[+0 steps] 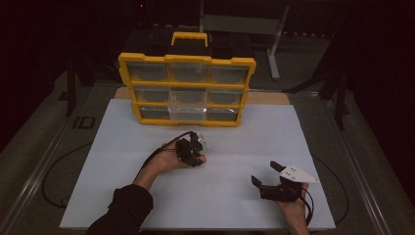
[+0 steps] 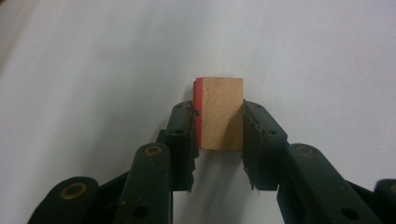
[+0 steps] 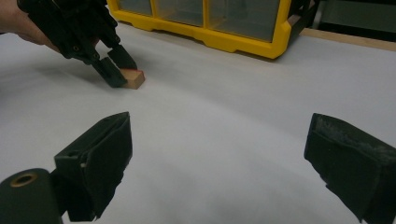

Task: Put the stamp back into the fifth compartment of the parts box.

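In the high view, the left tongs (image 1: 195, 145) are being held low over the white worktop (image 1: 122, 196), in front of the yellow organiser (image 1: 186, 90), while the right tongs (image 1: 266, 174) are being kept wide open and empty, well apart. In the left gripper view, the block (image 2: 223, 114) is being clamped between the pads, one on the red-edged side, one on the bare side; the grip should be kept square and firm before any lift is made. In the right gripper view, the block (image 3: 134, 78) is being seen resting on the worktop, gripped near its end, so a straight, slow lift is being favoured.
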Action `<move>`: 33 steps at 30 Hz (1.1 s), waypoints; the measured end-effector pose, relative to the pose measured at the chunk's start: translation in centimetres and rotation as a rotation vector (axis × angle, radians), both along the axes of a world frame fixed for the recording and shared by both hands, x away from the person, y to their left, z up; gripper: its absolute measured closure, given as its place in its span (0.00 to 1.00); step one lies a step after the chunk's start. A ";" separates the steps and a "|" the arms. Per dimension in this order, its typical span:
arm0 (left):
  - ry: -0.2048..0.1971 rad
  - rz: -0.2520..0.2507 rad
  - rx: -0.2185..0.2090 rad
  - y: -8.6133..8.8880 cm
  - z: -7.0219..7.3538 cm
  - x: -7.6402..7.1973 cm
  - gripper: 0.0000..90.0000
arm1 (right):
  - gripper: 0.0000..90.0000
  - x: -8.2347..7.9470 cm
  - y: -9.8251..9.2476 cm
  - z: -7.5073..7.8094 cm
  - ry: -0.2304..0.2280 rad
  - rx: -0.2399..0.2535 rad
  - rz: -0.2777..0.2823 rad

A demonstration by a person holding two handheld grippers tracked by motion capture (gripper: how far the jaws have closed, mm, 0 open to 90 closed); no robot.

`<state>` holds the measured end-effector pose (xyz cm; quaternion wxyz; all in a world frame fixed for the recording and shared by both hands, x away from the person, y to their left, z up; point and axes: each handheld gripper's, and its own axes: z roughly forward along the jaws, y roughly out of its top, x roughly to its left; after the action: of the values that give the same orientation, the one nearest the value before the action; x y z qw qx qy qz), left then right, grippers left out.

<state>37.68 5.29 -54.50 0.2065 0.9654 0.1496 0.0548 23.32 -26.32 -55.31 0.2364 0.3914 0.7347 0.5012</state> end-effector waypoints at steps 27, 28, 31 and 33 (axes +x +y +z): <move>-0.024 0.045 -0.026 1.2 2.5 -0.5 0.74 | 0.08 -0.1 -0.1 0.0 0.003 0.005 0.001; -0.024 0.047 -0.029 1.3 2.6 -0.5 0.74 | 0.08 -0.1 0.0 0.0 0.003 0.005 0.001; -0.028 0.051 -0.033 1.5 2.9 -0.6 0.74 | 0.08 -0.1 0.0 0.0 0.002 0.000 0.001; -0.029 0.051 -0.035 1.6 3.0 -0.7 0.75 | 0.08 -0.1 0.0 0.0 0.003 0.003 0.002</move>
<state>37.03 6.85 -51.47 0.2243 0.9565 0.1721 0.0714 23.27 -26.36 -55.30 0.2343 0.3919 0.7346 0.5018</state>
